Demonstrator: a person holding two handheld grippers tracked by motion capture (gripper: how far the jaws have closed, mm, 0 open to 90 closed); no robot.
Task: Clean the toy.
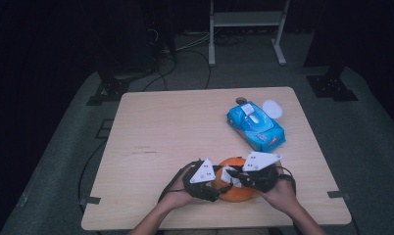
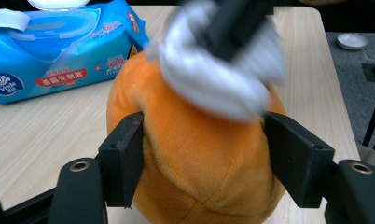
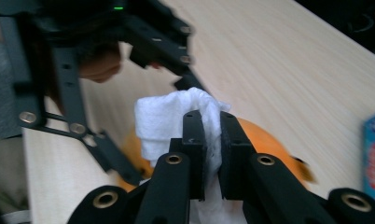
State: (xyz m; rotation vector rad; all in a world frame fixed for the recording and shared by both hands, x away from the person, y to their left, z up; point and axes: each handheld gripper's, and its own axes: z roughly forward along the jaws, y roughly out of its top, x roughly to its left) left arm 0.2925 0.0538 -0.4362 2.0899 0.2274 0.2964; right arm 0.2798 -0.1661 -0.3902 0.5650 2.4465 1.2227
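Pale wooden desk [image 1: 156, 142]. Orange plush [image 1: 236, 193] rests on it between the left fingers [image 2: 122, 156]; blue wipes pack [image 1: 256, 126] beyond, white lid [image 1: 272, 108] alongside.

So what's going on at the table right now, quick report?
Left gripper clamps orange plush toy. Right gripper shut on white wipe, on toy. Nothing blocking.

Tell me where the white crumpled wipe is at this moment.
The white crumpled wipe is pinched in the right tongs, pressed on top of the round orange plush toy that the left tongs clamp at the table's near edge, in front of the blue wipes pack.
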